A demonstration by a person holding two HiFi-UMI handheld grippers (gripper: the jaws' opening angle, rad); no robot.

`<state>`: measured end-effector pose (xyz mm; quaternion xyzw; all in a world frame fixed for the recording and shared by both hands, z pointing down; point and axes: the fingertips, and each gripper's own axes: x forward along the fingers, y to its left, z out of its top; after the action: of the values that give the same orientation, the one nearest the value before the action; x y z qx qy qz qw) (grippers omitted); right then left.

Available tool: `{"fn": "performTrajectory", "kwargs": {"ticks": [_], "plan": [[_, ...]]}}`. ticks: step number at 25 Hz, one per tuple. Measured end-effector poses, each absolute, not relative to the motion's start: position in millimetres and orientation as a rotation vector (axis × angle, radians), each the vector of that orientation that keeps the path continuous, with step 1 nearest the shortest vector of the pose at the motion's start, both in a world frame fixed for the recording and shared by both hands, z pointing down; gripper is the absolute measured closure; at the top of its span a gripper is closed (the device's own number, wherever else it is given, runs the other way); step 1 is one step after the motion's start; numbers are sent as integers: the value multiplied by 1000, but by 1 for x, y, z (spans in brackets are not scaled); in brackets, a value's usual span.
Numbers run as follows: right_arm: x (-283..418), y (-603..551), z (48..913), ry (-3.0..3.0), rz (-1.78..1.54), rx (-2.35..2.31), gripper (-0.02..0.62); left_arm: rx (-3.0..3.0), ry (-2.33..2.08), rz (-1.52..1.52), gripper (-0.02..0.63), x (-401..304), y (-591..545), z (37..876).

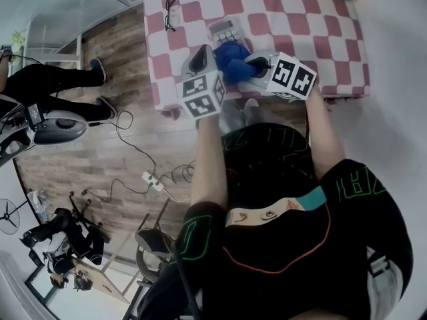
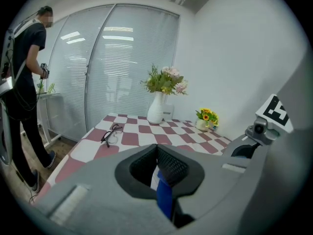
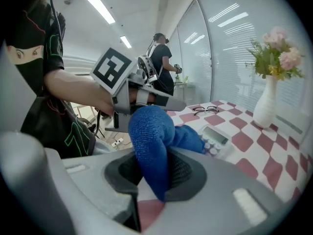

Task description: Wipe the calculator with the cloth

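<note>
The right gripper (image 3: 152, 173) has its fingers (image 3: 182, 170) clamped on a fold of the blue cloth (image 3: 151, 131), which bulges up just ahead of them. The left gripper (image 2: 157, 173) has its fingers (image 2: 172, 166) closed on a narrow blue strip of the same cloth. The two grippers face each other, close together, across the bunched cloth.

The calculator (image 3: 215, 137) lies flat on the checked tabletop (image 3: 288, 165), just beyond the cloth and to the right of the right fingers. Whether cloth and calculator touch cannot be told. The left gripper view does not show the calculator at all.

In the head view both grippers sit over the tabletop's near edge. Open checked squares stretch ahead of the left fingers to the glasses (image 2: 111, 132). A white vase (image 2: 156, 107) and a small flower pot (image 2: 206, 117) stand toward the far edge. A person (image 2: 24, 77) stands on the floor, well left of the left fingers.
</note>
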<state>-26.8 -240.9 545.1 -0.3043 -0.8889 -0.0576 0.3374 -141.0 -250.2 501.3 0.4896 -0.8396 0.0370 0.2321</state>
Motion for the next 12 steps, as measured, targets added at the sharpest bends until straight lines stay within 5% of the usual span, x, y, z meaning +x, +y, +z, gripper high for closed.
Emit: {"fn": "performTrajectory", "kwargs": {"ticks": [12], "plan": [[-73, -331, 469, -2608, -141, -449, 494, 1428, -2423, 60, 597, -161, -271, 446]]}}
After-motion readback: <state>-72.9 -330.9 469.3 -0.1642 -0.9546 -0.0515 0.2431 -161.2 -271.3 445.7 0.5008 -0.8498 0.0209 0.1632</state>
